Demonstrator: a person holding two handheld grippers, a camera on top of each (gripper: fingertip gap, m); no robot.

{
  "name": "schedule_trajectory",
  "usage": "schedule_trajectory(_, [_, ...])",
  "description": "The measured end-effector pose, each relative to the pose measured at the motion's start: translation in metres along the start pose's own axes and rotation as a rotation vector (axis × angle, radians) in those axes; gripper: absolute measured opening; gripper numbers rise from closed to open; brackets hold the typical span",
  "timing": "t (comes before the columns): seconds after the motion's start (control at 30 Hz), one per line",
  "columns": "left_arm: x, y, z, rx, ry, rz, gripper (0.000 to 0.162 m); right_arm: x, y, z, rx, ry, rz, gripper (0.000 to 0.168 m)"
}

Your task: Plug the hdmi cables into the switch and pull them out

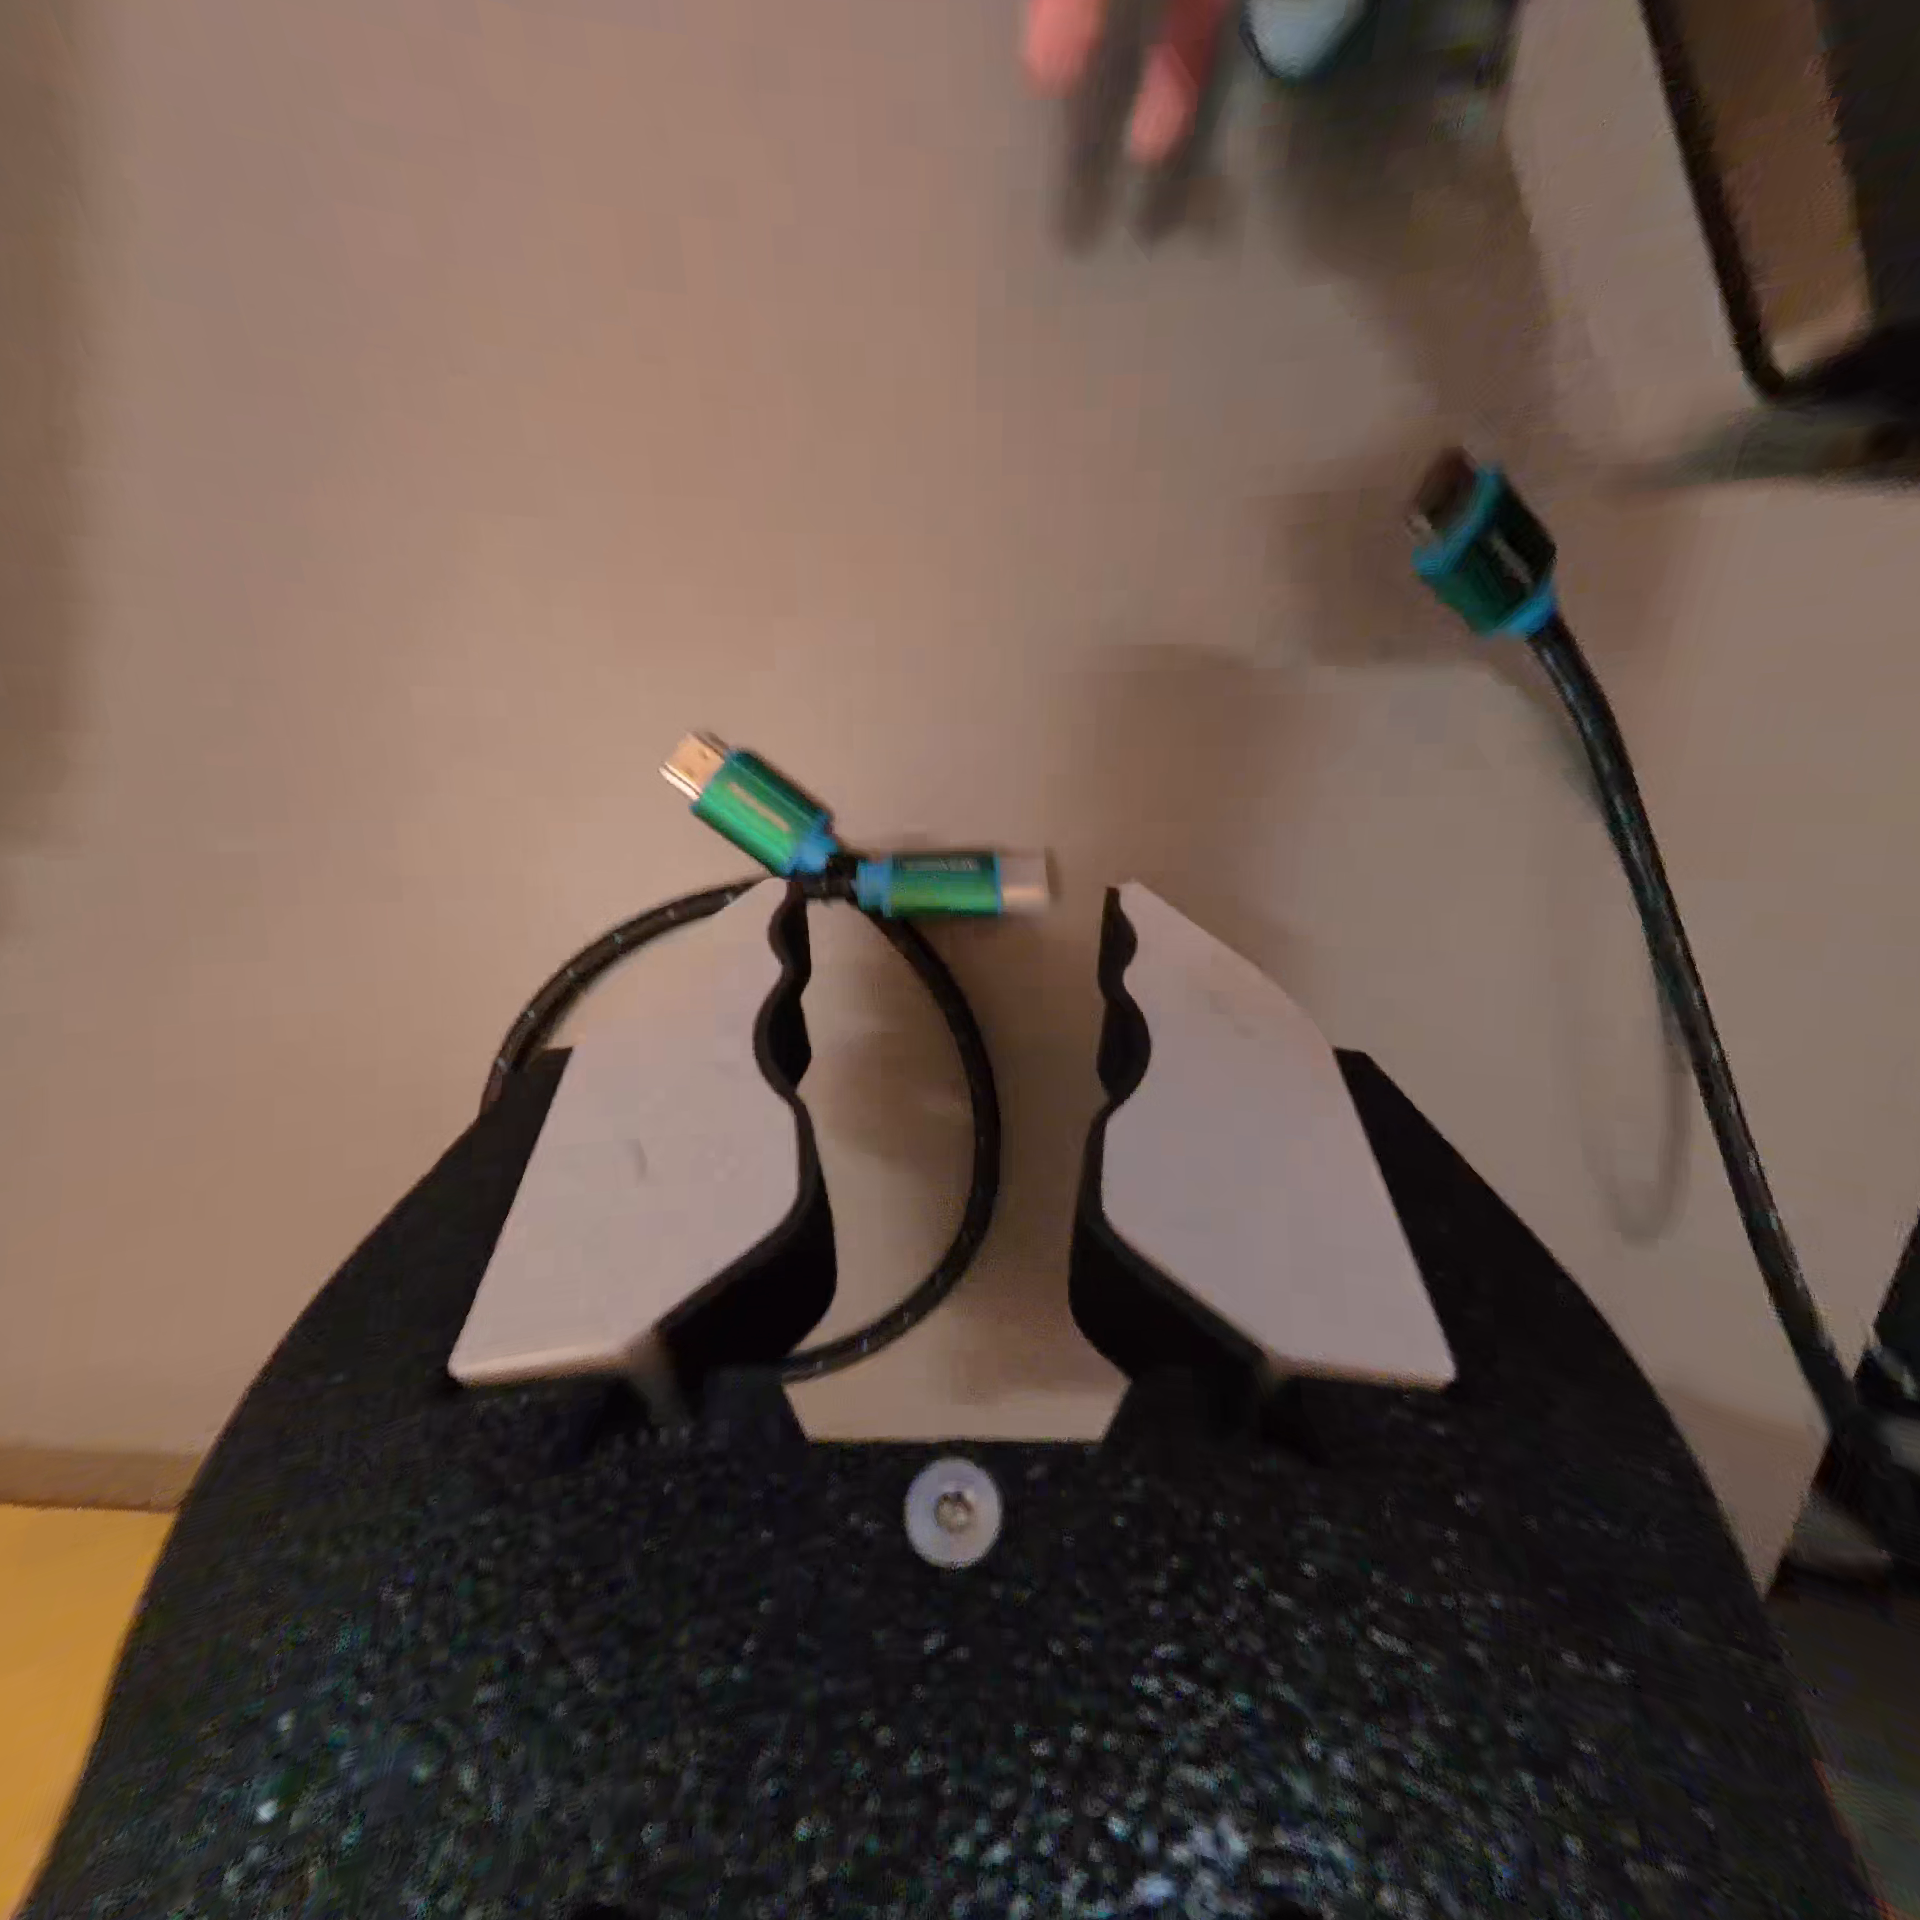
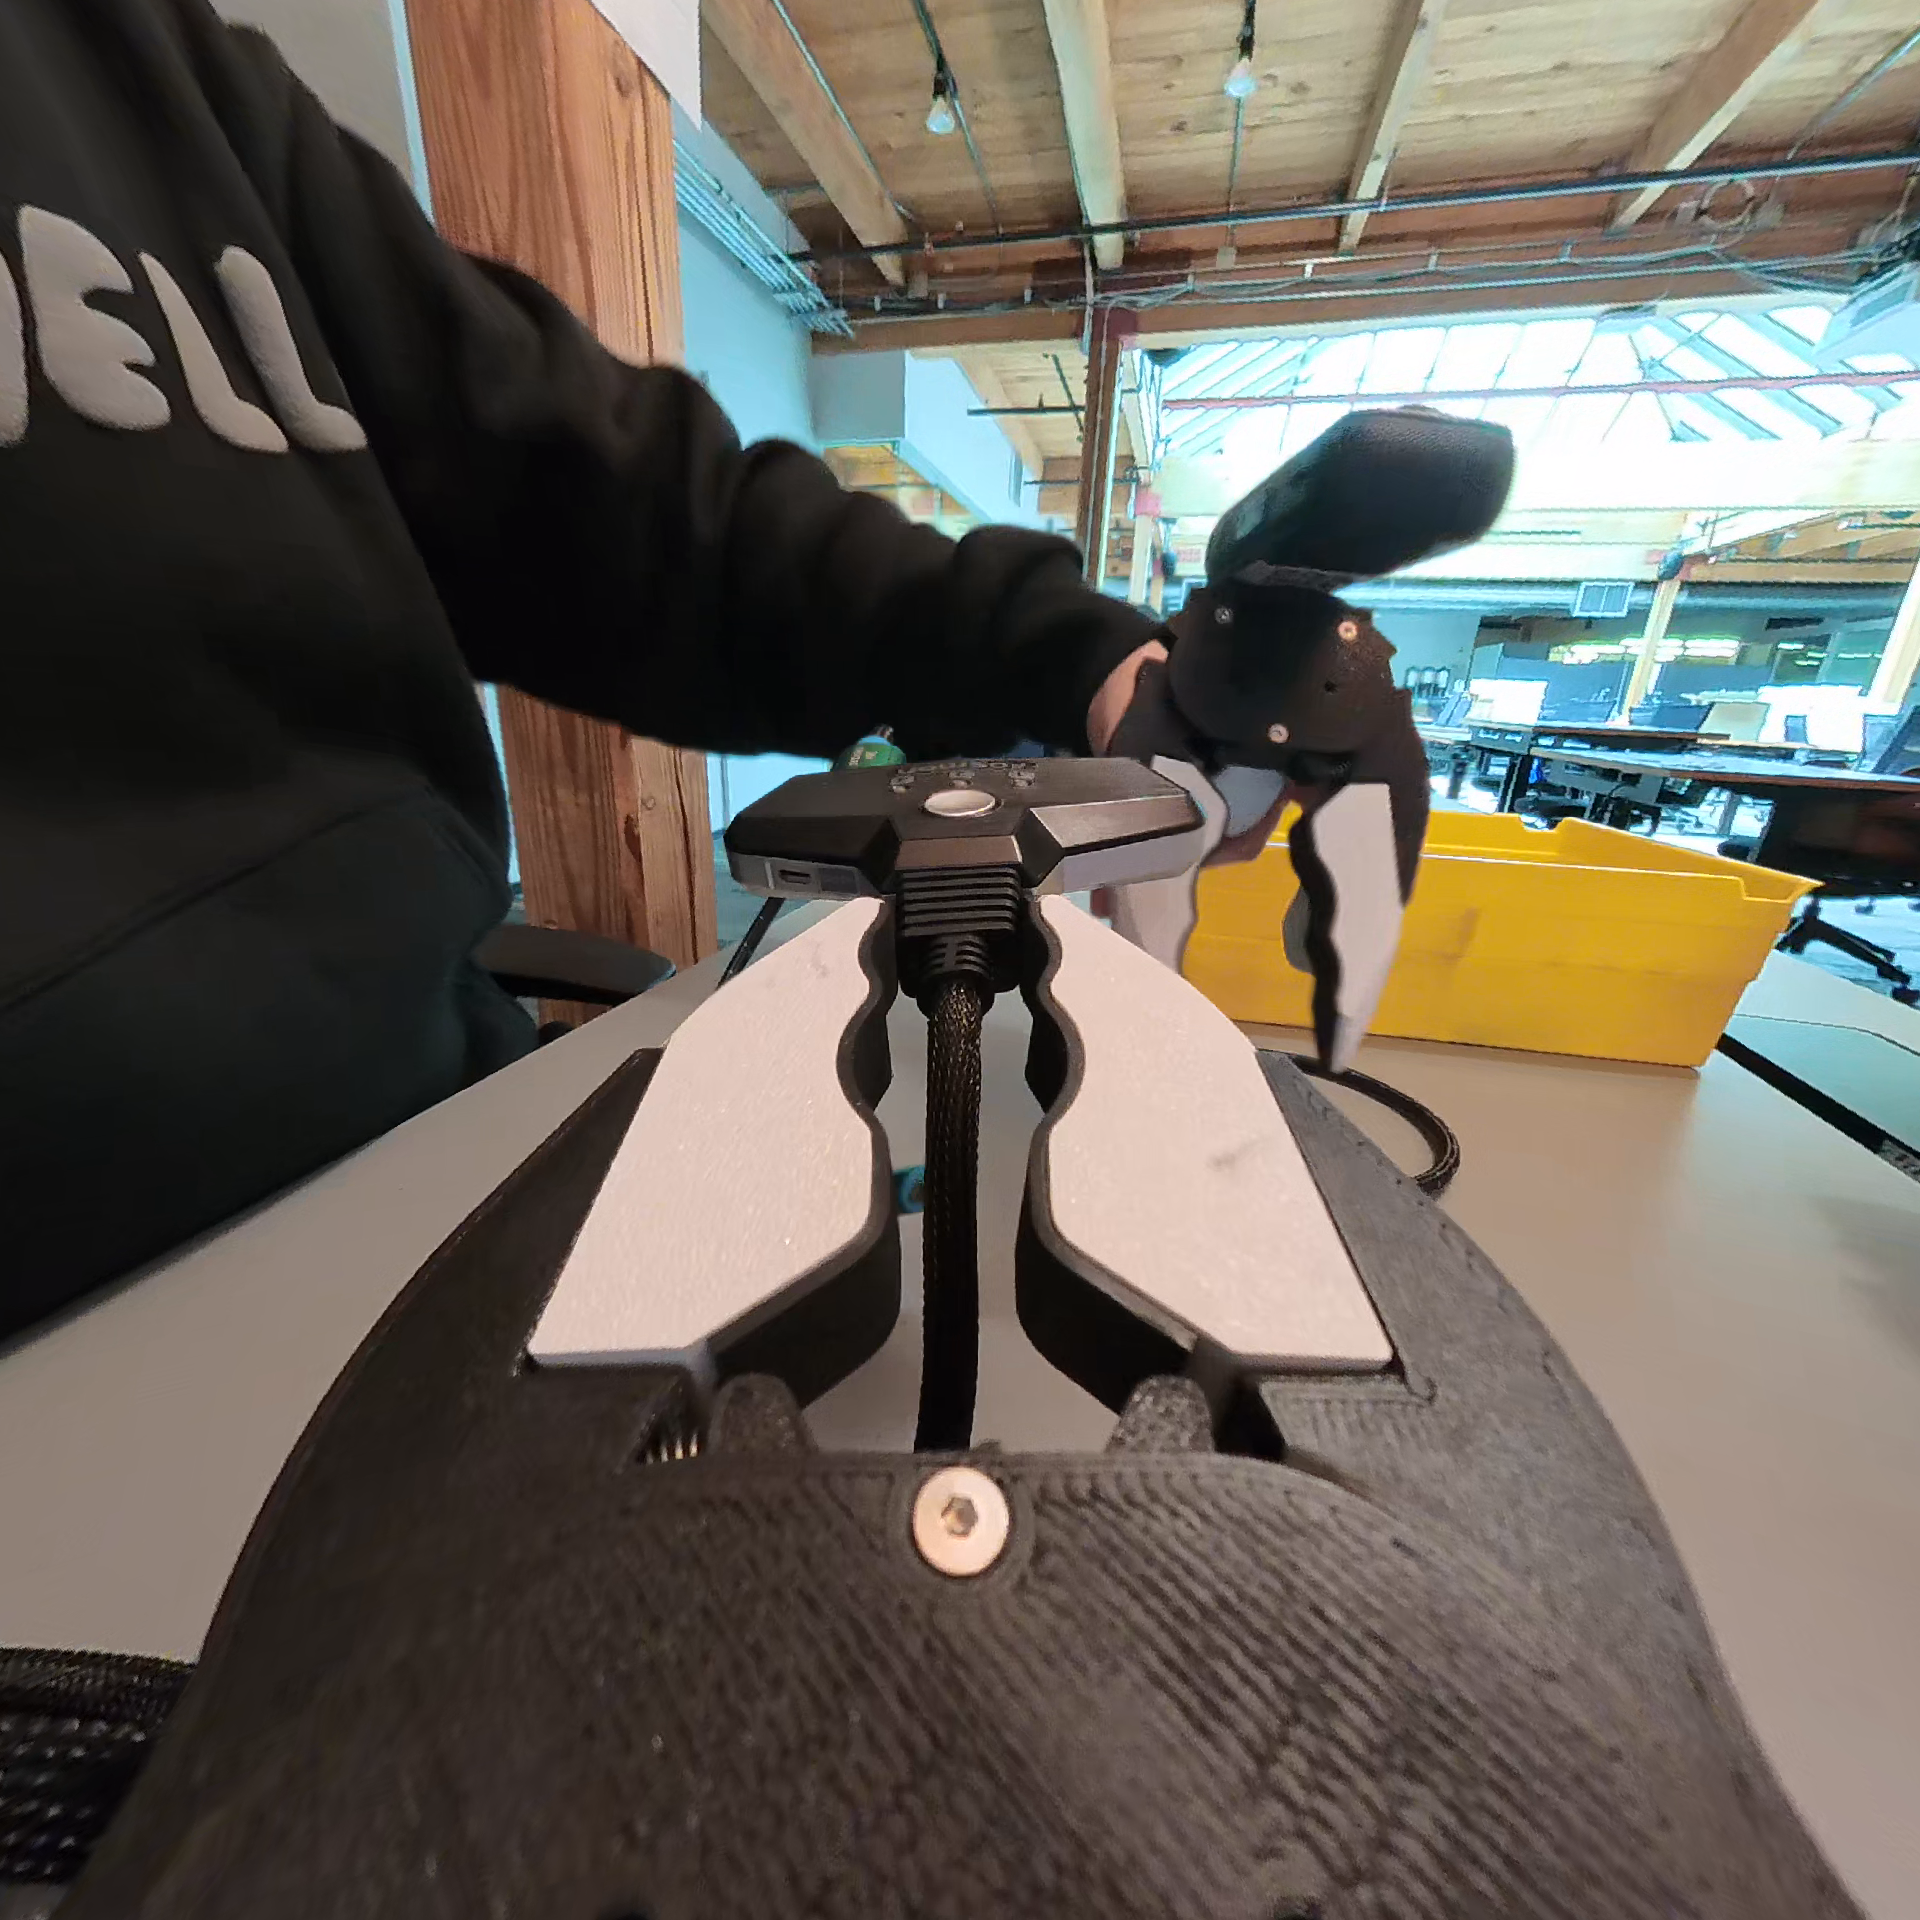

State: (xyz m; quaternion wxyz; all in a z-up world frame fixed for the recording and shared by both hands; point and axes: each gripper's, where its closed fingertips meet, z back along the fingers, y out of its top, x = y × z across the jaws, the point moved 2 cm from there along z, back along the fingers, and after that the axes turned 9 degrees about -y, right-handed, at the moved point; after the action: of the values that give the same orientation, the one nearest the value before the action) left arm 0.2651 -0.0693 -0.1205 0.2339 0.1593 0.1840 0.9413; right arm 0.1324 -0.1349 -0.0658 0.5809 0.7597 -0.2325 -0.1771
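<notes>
**Three plugs loose on the table, switch held at its cable neck**

Count the connectors in your left wrist view: three. Two green-shelled plugs (image 1: 764, 800) (image 1: 951, 883) lie just past your left gripper (image 1: 951, 914), their cable ends meeting in a V. One points up and to the left, the other lies nearly level with its metal tip to the right. Their black cable (image 1: 961, 1174) loops back between your fingers, which stand spread apart with nothing pinched. The third plug (image 1: 1481, 556), dark with teal bands, sits well off to the right on the pale table (image 1: 416, 520), tip aimed up and slightly left, its braided lead trailing down toward the frame's lower right.

You have one switch (image 2: 961, 821). In your right wrist view it sits crosswise, long axis left to right, at the tips of your right gripper (image 2: 961, 935), which is closed around the ribbed collar where its braided black cable (image 2: 951, 1195) leaves. That cable runs straight back toward the camera. One small port shows on the switch's left near face.

One yellow bin (image 2: 1507, 956) stands behind on the table, beside your left gripper, whose fingers hang downward and apart.
</notes>
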Motion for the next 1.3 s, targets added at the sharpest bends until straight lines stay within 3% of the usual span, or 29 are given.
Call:
schedule_trajectory(0.2, [-0.038, -0.016, -0.031, -0.118, 0.245, 0.168, 0.053, 0.001, 0.001, 0.001, 0.005, -0.001, -0.006, 0.022])
schedule_trajectory(0.4, [-0.046, -0.01, -0.049, 0.021, 0.246, 0.392, 0.032, 0.001, 0.001, 0.001, 0.011, -0.002, -0.005, 0.022])
schedule_trajectory(0.47, [-0.048, -0.011, -0.048, 0.062, 0.25, 0.386, 0.023, 0.001, 0.001, 0.001, 0.009, -0.001, -0.008, 0.022])
schedule_trajectory(0.63, [-0.039, -0.016, -0.043, 0.128, 0.218, 0.325, 0.02, 0.001, 0.001, 0.001, 0.009, -0.002, -0.008, 0.022])
schedule_trajectory(0.73, [-0.02, 0.004, -0.015, 0.342, 0.135, 0.308, 0.019, 0.0, 0.002, 0.002, 0.016, 0.001, -0.004, 0.022])
schedule_trajectory(0.8, [-0.005, 0.027, 0.02, 0.582, 0.045, 0.309, 0.02, -0.001, 0.002, 0.002, 0.016, 0.009, -0.005, 0.022])
schedule_trajectory(0.9, [0.033, 0.055, 0.074, 1.015, -0.299, 0.237, 0.02, -0.002, 0.003, 0.003, 0.022, 0.024, -0.007, 0.022])
schedule_trajectory(0.97, [0.048, 0.05, 0.08, 1.15, -0.534, 0.243, 0.02, -0.003, 0.003, 0.004, 0.032, 0.028, -0.005, 0.022])
schedule_trajectory(1.07, [0.027, 0.02, 0.049, 1.115, -0.52, 0.432, 0.018, -0.005, 0.004, 0.006, 0.04, 0.041, -0.012, 0.022])
schedule_trajectory(1.2, [0.004, -0.025, 0.033, 0.938, -0.196, 0.496, 0.016, -0.006, 0.004, 0.007, 0.037, 0.044, -0.017, 0.022])
schedule_trajectory(1.3, [0.005, -0.054, 0.021, 0.681, -0.029, 0.494, 0.023, -0.005, 0.004, 0.006, 0.032, 0.044, -0.026, 0.022])
